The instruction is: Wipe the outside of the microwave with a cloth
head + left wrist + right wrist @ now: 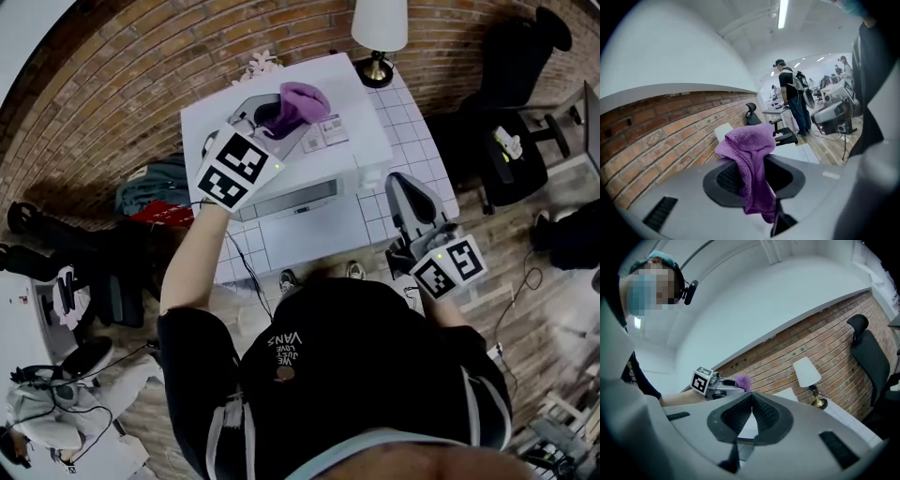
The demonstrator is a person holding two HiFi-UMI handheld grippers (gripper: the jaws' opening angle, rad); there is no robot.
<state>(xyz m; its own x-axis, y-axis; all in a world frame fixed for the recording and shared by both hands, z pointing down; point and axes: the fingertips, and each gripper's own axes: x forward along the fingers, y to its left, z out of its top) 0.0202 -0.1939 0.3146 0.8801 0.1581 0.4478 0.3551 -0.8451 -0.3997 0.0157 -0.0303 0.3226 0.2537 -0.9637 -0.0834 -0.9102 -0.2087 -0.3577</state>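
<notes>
Firmly, the left gripper point(757, 174) pinched a purple cloth point(751, 154) over the white microwave point(361, 117); the right gripper point(751, 398), jaws together and empty, hovered near its right side.

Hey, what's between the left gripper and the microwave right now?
The purple cloth, clamped by the left gripper, hangs over the top of the microwave; the head view shows it.

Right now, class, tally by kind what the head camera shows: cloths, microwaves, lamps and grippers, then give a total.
Purple cloth: 1
Microwave: 1
Lamp: 1
Grippers: 2, the left gripper and the right gripper
Total: 5
</notes>
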